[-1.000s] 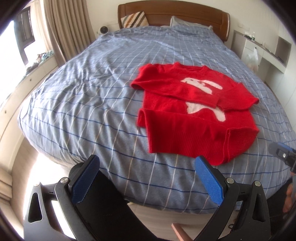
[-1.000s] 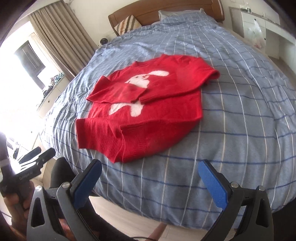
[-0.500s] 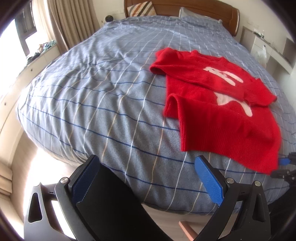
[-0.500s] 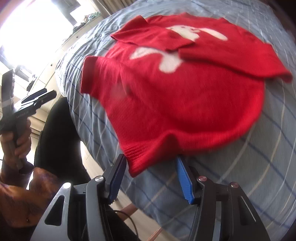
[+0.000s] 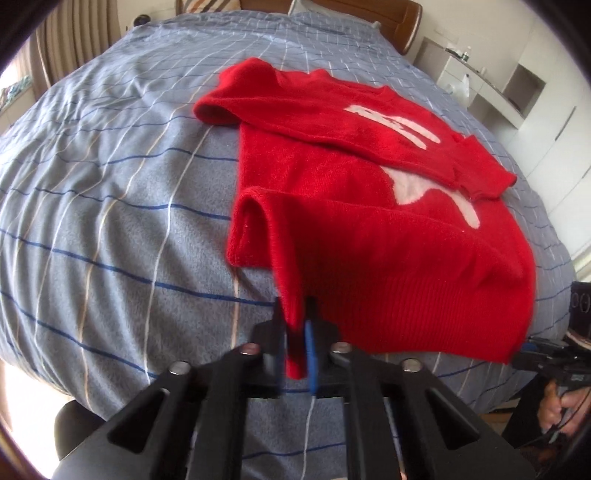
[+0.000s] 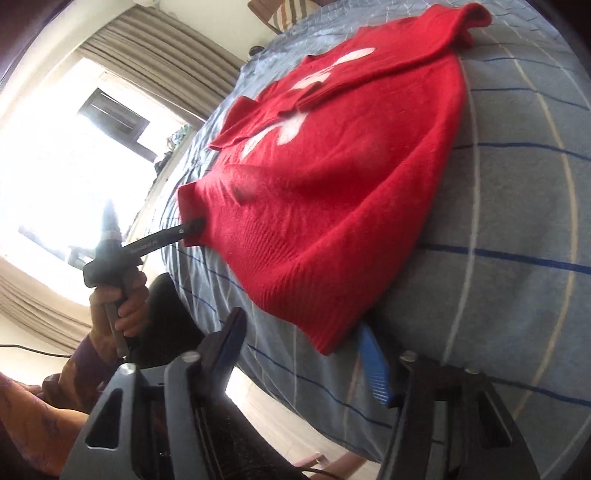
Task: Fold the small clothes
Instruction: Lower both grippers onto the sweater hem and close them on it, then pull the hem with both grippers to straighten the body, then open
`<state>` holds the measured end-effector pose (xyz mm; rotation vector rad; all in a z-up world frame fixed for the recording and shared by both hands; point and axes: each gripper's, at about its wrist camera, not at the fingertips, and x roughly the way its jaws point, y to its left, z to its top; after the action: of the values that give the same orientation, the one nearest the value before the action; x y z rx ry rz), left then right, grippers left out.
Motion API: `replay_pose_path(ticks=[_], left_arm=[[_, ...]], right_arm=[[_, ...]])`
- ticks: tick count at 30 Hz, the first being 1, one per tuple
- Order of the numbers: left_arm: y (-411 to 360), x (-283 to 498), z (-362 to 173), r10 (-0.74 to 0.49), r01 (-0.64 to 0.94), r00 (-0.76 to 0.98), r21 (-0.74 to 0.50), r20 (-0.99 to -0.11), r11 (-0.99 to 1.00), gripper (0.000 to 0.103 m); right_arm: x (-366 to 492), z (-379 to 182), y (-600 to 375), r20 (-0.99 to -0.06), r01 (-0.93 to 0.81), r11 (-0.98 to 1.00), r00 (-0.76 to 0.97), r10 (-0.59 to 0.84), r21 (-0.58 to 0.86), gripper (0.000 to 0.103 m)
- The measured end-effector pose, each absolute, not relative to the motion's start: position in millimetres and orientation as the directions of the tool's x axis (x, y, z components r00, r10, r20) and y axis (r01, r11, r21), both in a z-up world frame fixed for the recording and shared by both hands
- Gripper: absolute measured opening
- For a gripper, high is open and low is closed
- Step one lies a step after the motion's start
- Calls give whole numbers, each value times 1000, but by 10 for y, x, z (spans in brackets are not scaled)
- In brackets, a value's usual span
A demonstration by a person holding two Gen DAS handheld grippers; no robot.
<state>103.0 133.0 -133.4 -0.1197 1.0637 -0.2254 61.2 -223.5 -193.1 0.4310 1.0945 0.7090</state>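
The red sweater (image 5: 369, 206) lies on my blue checked bed (image 5: 110, 192), sleeves folded across its white picture. A second ago it lay well away from both my grippers, and their fingers were spread wide. Now my left gripper (image 5: 295, 332) is pressed together, pinching one bottom corner of the sweater. My right gripper (image 6: 303, 343) is closing, with the other bottom corner between its fingers, but the pads do not squeeze it yet. The right view shows my left hand (image 6: 118, 302) holding its gripper at the far corner. The left view shows the brown headboard (image 5: 402, 26) and white shelves (image 5: 517, 92).
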Motion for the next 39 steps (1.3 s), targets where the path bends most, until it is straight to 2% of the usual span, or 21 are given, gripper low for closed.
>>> replay_pose_path(ticks=[1,8,10,13,18,26,39], left_arm=[[1344,995,-1297,-250,131,465,-214,-850,968,3],[1404,513,-1111,-284,176,340,-237,-896,956,2],[1314,450,-1169,-225,169,314,-178,-922,969,2],[1135,417,-1273,-65,169,316,-11,-947,986,2],[1031,518,-1434,41,117,308,81,-950,990,2],[1008,621,-1678,99,10,291,107,-951,994,2],[883,609,-1845,120,-21,307,119,-944,993,3]], right_arm=[[608,-1925,-2210,-665,-304,723,285,690,620,6],[191,-1423,-2509,-702,-340,759,297,647,556,5],[158,-1397,-2570,-714,-318,769,293,635,554,5],[207,-1548,-2533,-770,-310,809,270,578,499,5],[227,-1951,-2510,-859,-283,886,260,440,368,5],[277,-2104,-2456,-859,-220,901,284,426,374,5],[262,-2160,-2504,-854,-188,900,289,433,392,5]])
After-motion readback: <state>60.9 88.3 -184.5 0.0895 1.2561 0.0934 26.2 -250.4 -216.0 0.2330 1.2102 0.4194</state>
